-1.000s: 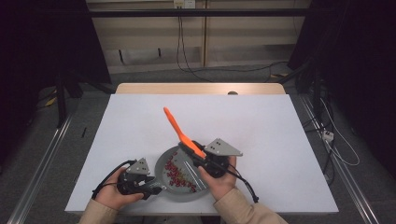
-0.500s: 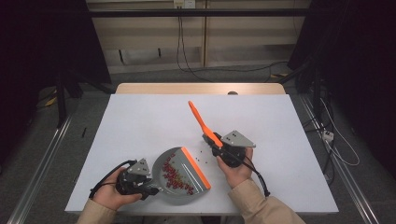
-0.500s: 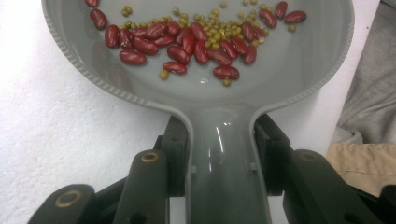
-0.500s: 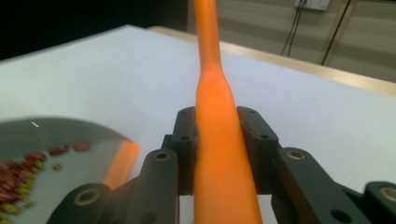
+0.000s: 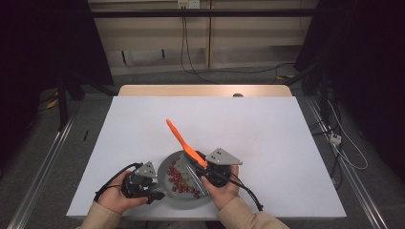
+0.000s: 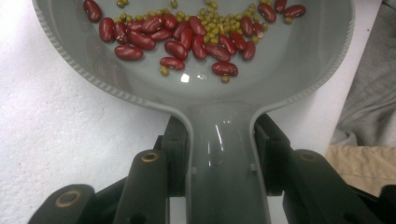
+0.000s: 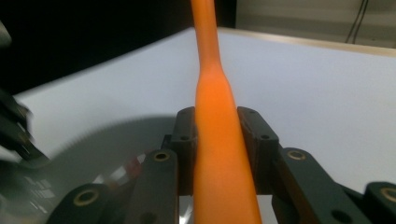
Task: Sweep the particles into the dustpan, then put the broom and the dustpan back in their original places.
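With the left tool (image 5: 154,191) gripping the pan (image 5: 177,199) handle, the right tool (image 5: 200,168), clamping the orange brush (image 5: 181,139), is best sweeping gently across the beans (image 6: 187,39).

One grey pan (image 5: 185,198), one orange tool (image 5: 184,142), two claws

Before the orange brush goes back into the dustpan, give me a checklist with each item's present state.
1. Left tool clamped on the dustpan handle: ok.
2. Right tool clamped on the orange brush handle: ok.
3. Red beans and small green beans inside the pan: ok.
4. Loose beans on the white table: cannot tell, too small in the high view.
5. Brush head's position over the pan: cannot tell, hidden by the right tool.
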`<state>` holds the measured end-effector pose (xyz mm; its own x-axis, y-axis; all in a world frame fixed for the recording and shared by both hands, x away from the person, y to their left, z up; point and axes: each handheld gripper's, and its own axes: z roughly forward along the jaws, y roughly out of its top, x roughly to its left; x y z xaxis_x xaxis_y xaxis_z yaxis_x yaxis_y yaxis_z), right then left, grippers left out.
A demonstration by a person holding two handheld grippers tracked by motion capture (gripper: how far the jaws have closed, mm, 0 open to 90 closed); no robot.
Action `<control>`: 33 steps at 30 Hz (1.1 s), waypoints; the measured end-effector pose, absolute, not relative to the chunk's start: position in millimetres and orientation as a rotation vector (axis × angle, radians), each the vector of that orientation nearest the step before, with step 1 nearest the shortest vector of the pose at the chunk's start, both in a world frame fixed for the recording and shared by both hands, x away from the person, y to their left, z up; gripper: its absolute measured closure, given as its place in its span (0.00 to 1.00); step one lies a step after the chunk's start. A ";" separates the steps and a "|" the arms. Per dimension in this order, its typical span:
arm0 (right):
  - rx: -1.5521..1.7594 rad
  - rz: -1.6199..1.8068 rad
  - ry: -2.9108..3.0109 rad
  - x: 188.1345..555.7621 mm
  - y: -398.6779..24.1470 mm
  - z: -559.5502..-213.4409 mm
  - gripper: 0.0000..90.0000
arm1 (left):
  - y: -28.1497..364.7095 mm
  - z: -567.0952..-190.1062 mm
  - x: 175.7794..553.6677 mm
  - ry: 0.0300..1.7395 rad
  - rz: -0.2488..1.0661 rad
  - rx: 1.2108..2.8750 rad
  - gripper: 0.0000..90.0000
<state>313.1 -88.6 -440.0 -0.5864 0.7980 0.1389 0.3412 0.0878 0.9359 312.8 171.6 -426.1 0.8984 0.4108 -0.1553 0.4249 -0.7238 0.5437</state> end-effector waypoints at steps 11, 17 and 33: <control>1.147 1.514 1.843 329.6 -130.2 -415.7 0.78 | 176.0 -434.1 311.2 0.579 0.032 2.408 0.71; 1.166 1.478 1.811 330.8 -153.6 -416.4 0.78 | 178.7 -440.7 311.1 0.585 0.103 2.345 0.71; 1.219 1.405 1.794 330.6 -199.7 -419.0 0.78 | 190.3 -432.2 327.7 0.787 0.249 2.167 0.71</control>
